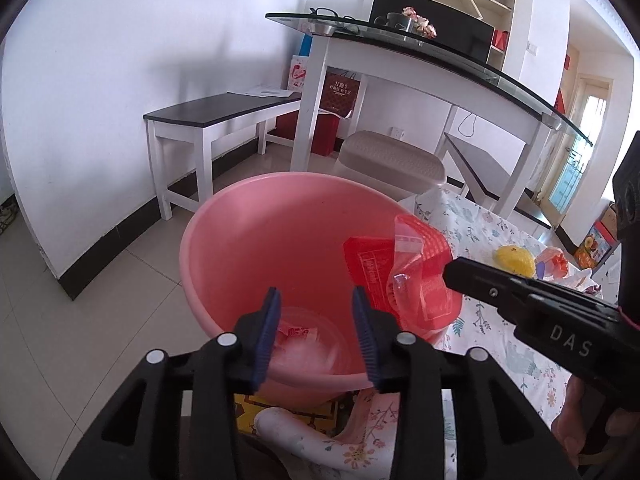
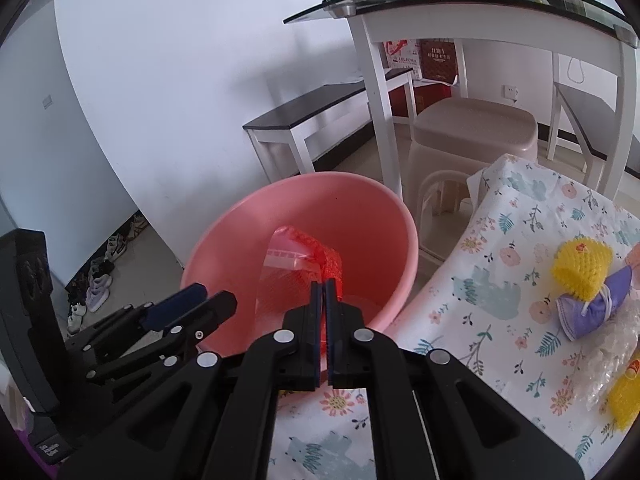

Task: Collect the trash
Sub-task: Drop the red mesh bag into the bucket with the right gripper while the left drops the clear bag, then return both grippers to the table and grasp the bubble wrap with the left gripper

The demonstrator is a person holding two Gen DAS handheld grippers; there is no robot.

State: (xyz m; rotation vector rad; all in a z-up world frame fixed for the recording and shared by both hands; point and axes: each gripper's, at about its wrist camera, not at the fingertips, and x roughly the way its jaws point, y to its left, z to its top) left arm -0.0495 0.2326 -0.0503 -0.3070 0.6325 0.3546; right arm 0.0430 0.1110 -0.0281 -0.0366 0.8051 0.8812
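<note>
The pink basin (image 1: 256, 236) stands left of the floral-clothed table (image 2: 500, 248). Only the left wrist view shows clear packaging (image 1: 298, 340) at the basin bottom. The left gripper (image 1: 316, 330) is parted, empty. The right gripper (image 2: 324, 294) is clamped on a red plastic bag (image 2: 288, 280) over the basin.

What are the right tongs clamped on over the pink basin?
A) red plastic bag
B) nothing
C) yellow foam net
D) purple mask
A: the right tongs are shut on the red plastic bag, which hangs inside the pink basin; the yellow foam net and purple mask lie on the floral cloth.
</note>
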